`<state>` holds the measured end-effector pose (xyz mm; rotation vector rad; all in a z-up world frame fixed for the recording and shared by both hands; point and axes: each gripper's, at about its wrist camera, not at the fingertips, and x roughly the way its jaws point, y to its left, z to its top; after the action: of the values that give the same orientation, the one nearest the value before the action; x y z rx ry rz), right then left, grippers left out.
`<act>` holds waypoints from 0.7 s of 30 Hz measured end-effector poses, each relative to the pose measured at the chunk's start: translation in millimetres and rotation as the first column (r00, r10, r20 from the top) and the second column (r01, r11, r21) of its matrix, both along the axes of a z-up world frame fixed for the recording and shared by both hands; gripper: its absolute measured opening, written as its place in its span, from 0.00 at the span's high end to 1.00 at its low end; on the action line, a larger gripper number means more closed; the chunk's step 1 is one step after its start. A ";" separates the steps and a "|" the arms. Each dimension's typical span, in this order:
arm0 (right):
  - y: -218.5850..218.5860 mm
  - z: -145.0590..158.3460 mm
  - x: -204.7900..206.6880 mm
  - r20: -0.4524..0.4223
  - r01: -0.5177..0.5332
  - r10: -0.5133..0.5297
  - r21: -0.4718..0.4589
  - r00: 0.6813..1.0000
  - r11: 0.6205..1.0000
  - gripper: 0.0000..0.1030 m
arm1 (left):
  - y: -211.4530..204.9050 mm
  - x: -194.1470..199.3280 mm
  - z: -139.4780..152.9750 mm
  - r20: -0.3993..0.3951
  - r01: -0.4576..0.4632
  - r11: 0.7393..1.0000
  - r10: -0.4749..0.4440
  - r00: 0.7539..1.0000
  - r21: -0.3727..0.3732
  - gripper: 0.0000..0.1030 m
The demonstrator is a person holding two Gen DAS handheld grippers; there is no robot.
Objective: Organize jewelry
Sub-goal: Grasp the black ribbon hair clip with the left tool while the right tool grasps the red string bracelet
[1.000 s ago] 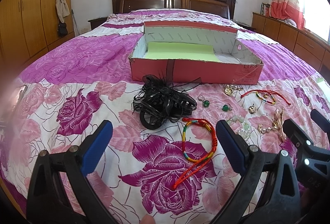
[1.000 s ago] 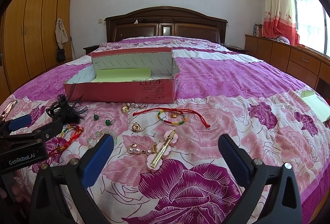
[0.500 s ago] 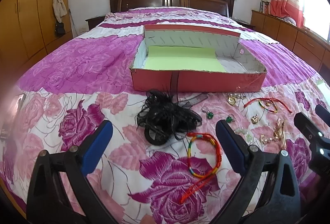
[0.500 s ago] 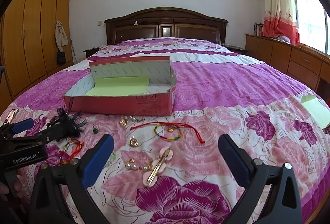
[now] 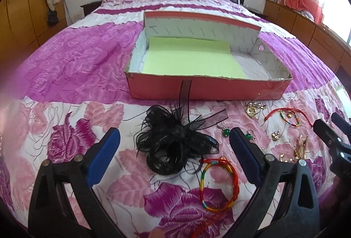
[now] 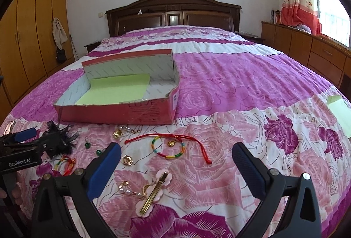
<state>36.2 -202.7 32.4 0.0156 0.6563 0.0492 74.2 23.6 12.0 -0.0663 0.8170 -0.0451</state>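
Note:
A red cardboard box (image 5: 206, 90) with a green paper lining stands open on the bed; it also shows in the right wrist view (image 6: 114, 114). In front of it lie a black feathered hair piece (image 5: 175, 143), a rainbow cord bracelet (image 5: 219, 185), green bead earrings (image 5: 226, 132), a second rainbow bracelet with a red cord (image 6: 169, 147), gold pendants (image 6: 127, 160) and a gold hair clip on a pink flower (image 6: 154, 194). My left gripper (image 5: 174, 157) is open above the hair piece. My right gripper (image 6: 176, 163) is open above the bracelet and the clip.
The bed has a pink and purple rose quilt (image 6: 241, 84). A wooden headboard (image 6: 173, 12) is at the back, wardrobes (image 6: 28, 40) at left, low cabinets (image 6: 307, 51) at right. A green paper sheet (image 6: 340, 109) lies at the right bed edge.
Both grippers have moved forward and tilted down toward the jewelry, so the box and the items appear nearer. Nothing has been taken hold of.

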 end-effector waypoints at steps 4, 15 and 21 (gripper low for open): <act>-2.2 -4.1 12.6 -0.049 0.001 -0.002 -0.012 0.999 1.000 0.00 | 1.4 14.1 -9.7 -0.045 -0.003 1.000 0.003 0.999 -0.003 0.11; -8.2 -34.4 55.9 -0.246 -0.039 0.047 0.039 0.968 0.998 0.05 | 5.3 26.1 -29.3 -0.107 0.011 1.000 -0.012 0.994 -0.012 0.17; -9.8 -46.8 68.7 -0.300 -0.028 0.040 0.042 0.953 0.999 0.14 | 5.3 32.3 -35.7 -0.134 0.012 0.999 -0.016 0.991 -0.029 0.17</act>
<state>104.9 -212.5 -14.4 0.0487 0.9609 0.0936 106.5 28.9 -23.7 -0.0913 0.9515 -0.0661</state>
